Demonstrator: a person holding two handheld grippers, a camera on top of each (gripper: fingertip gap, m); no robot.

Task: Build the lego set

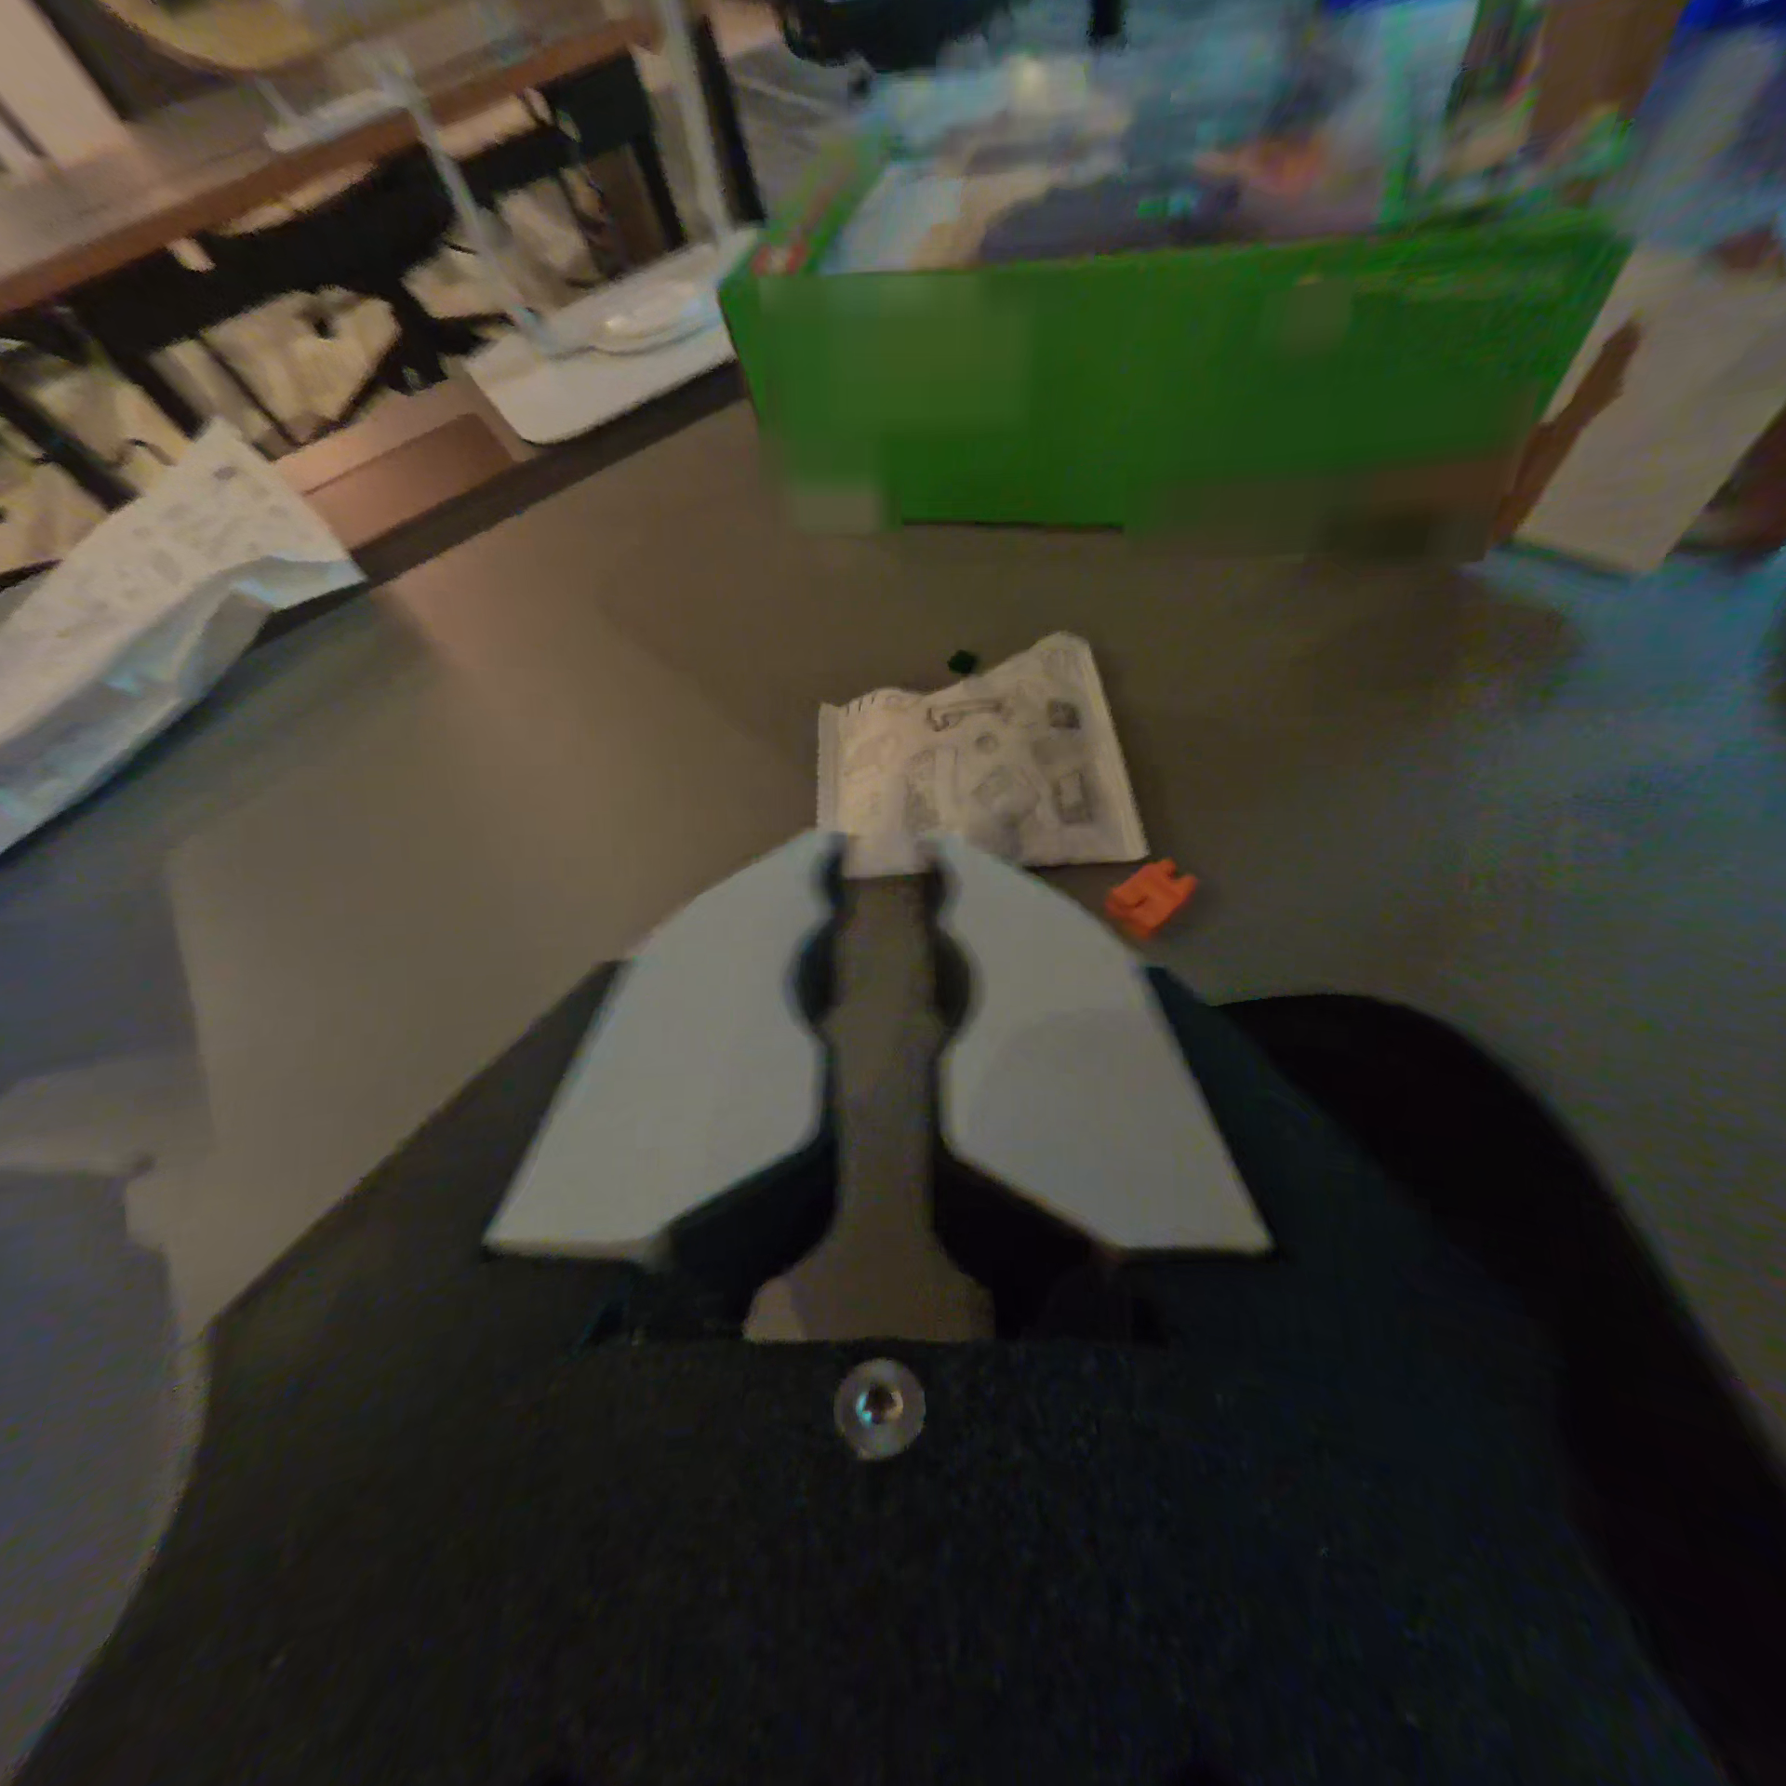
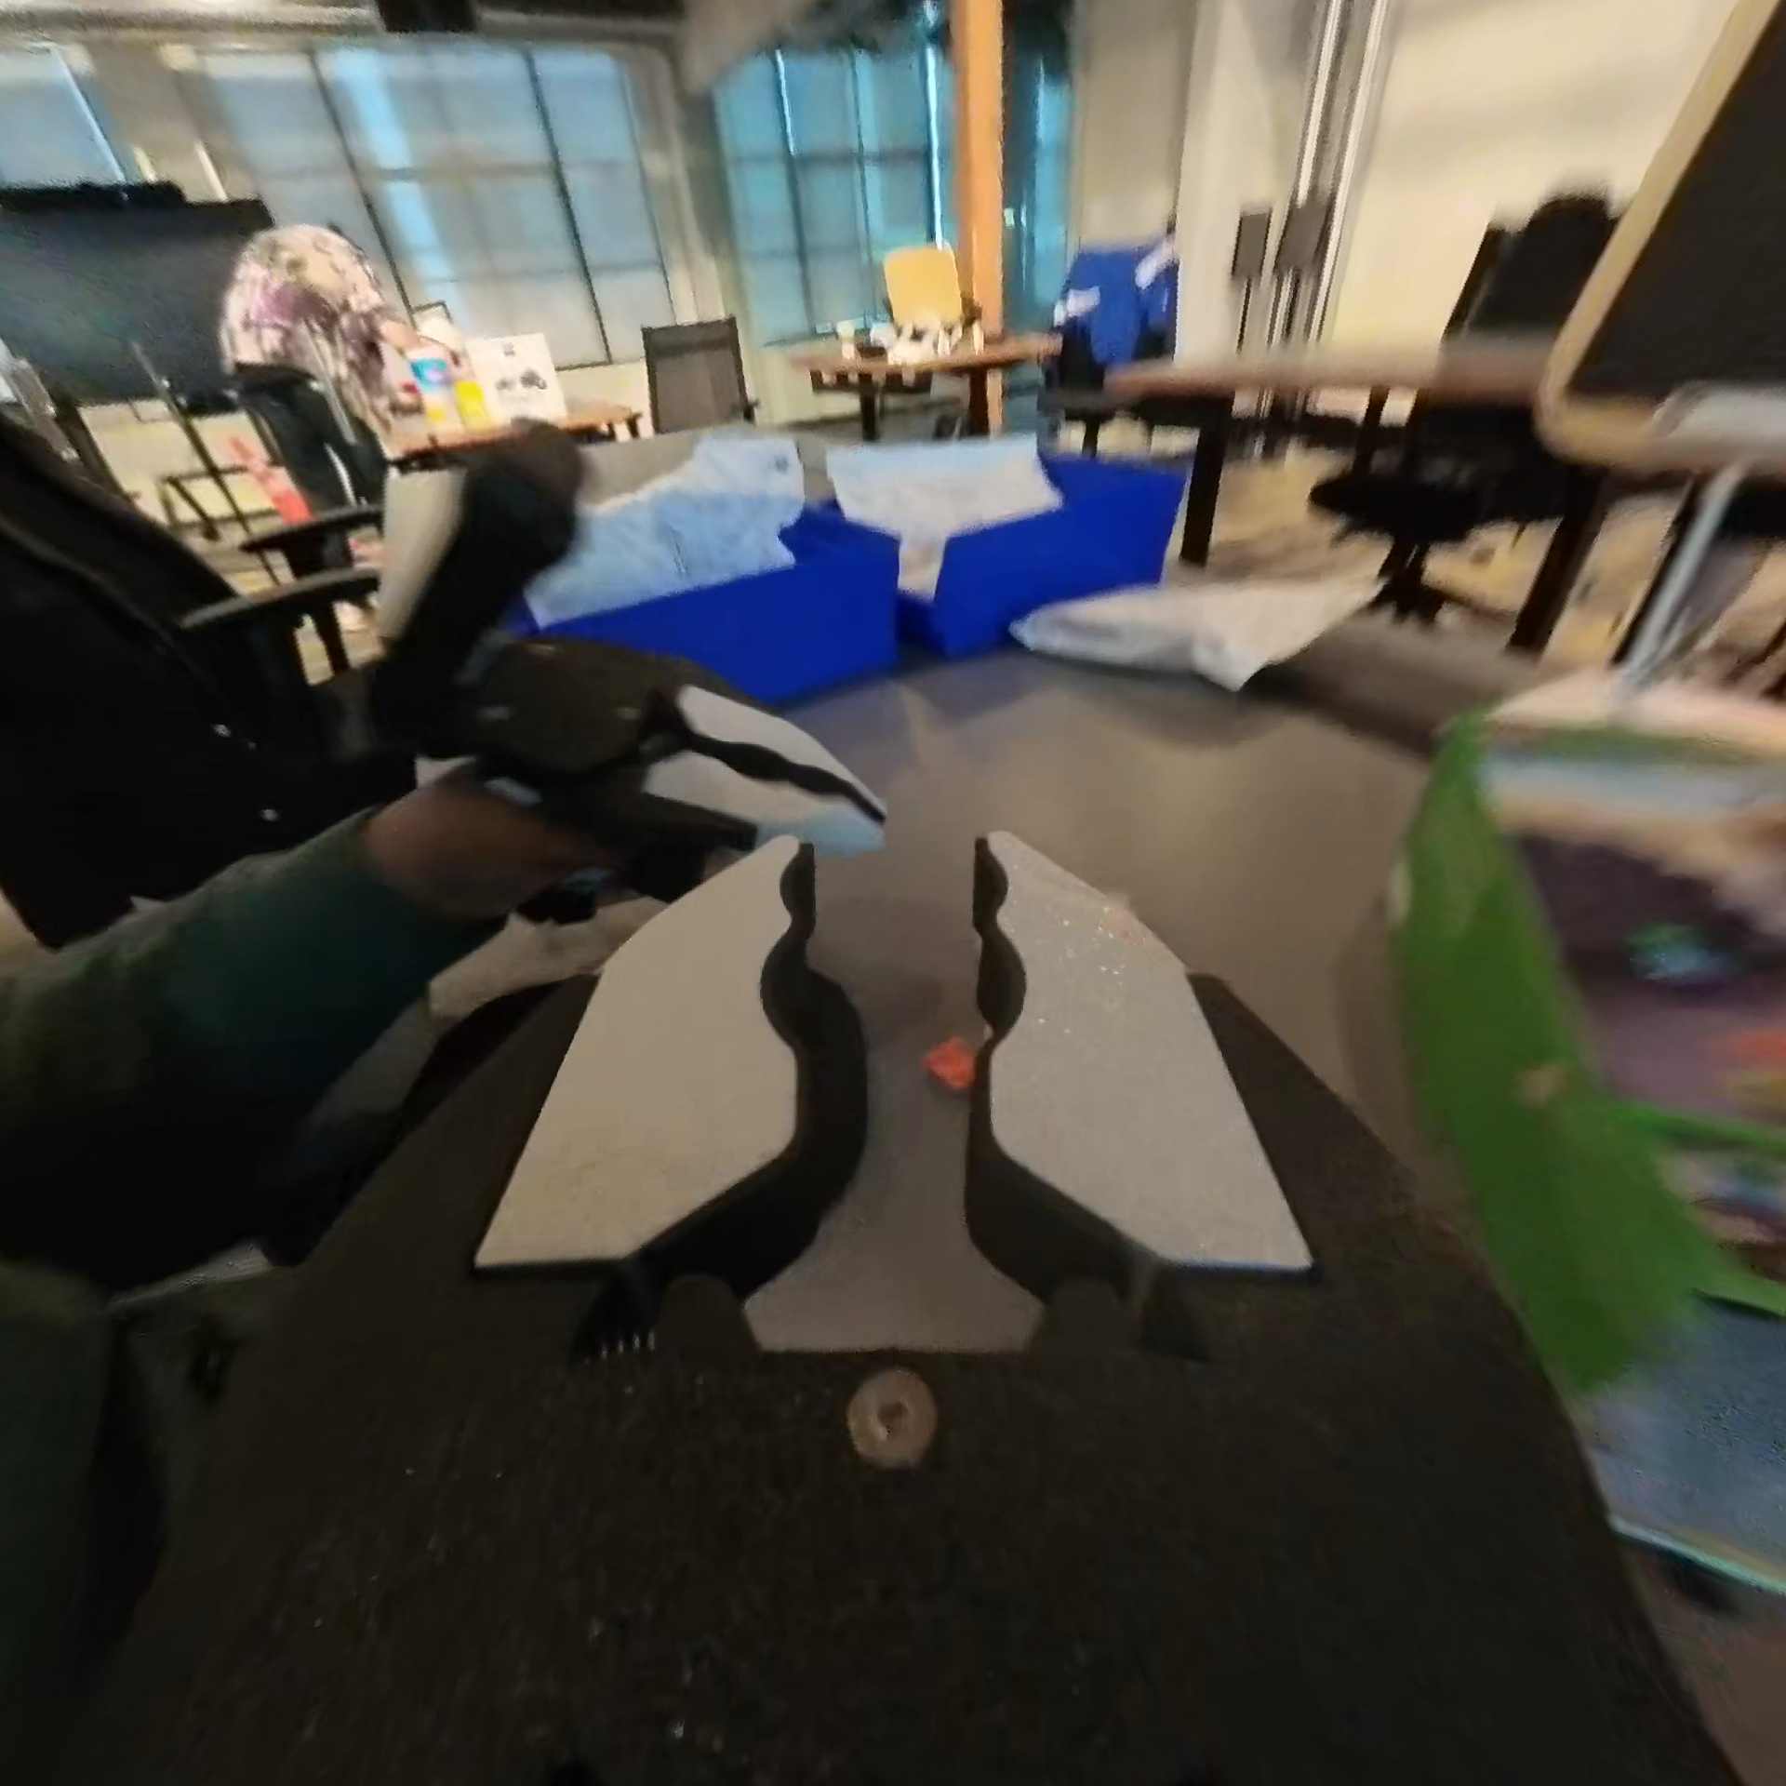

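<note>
An orange lego piece (image 1: 1150,897) lies on the grey table just right of my left gripper's tips. A small white printed paper bag (image 1: 976,773) lies flat just beyond the tips, with a tiny dark green piece (image 1: 962,661) behind it. My left gripper (image 1: 887,855) is slightly open and empty, low over the table. My right gripper (image 2: 891,850) is open and empty above the table; the orange piece (image 2: 949,1063) shows below, between its fingers. The left gripper (image 2: 821,802) also shows in the right wrist view, held in a hand with a dark green sleeve.
A green lego box (image 1: 1160,387) stands at the back of the table and shows close on the right in the right wrist view (image 2: 1546,1063). A crumpled white paper bag (image 1: 145,599) lies at the left. Two blue bins (image 2: 821,599) with white bags stand farther off. The grippers' ends are close to 15 cm from one another.
</note>
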